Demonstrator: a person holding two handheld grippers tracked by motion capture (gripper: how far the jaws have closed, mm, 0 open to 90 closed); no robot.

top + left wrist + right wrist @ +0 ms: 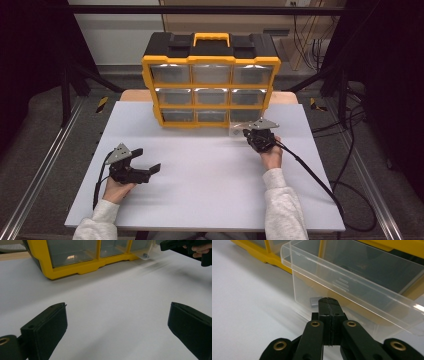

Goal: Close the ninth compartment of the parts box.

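Just beyond right tool [329,301]: clear drawer [352,287], pulled out.

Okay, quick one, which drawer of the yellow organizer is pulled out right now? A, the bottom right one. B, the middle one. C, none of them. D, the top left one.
A: the clear drawer juts from the organizer's bottom row, right in front of the right gripper, whose jaws are shut.

Your organiser [211,80] stands at the middle of the table's [200,200] far edge. Its bottom-right drawer [352,287] juts out towards you, with a small part [313,300] lying inside. Your right gripper [250,131] sits just before that drawer, right of centre. Your left gripper [145,162] rests well apart, towards the near-left corner.
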